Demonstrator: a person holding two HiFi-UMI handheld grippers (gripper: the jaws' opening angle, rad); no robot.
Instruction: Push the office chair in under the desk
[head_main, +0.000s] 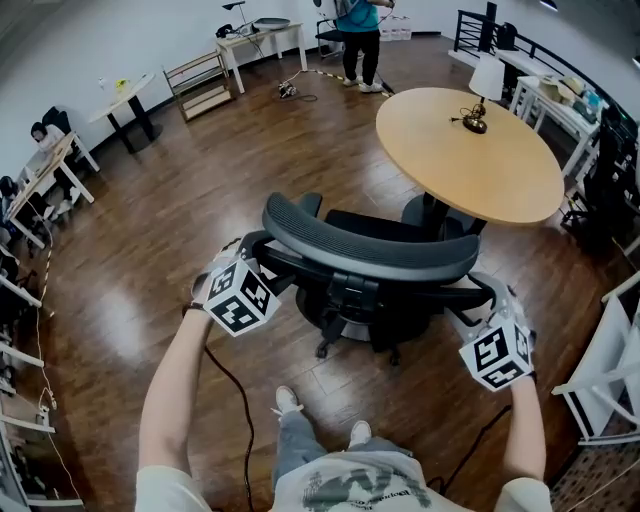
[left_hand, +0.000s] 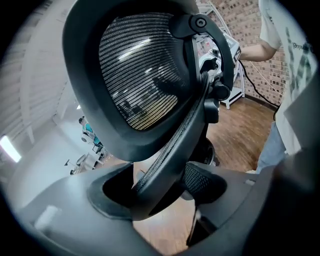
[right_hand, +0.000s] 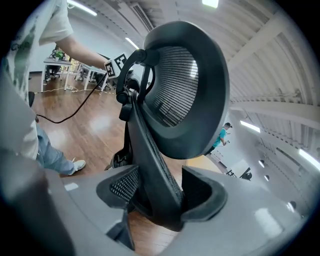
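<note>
Item: office chair, black, mesh backrest, wheeled base, standing on the wood floor at the near edge of the round desk; the seat front looks partly tucked below that edge, the backrest and base remain outside it. Lamp at the desk's far edge, well apart from the chair. Hold: left gripper has its jaws closed on the backrest's left side rim, which runs up between them; right gripper likewise has its jaws closed on the right side rim. Reason, as judged: a grip on both rims at matching height lets the chair be pushed straight toward the desk without swivelling on its column. Pose: both forearms reach forward and slightly outward, spread about as wide as the backrest, with the grippers level with each other just below the top rail; the body stands squarely behind the chair. A cable hangs from the left gripper. Status, as judged: push not complete.
</note>
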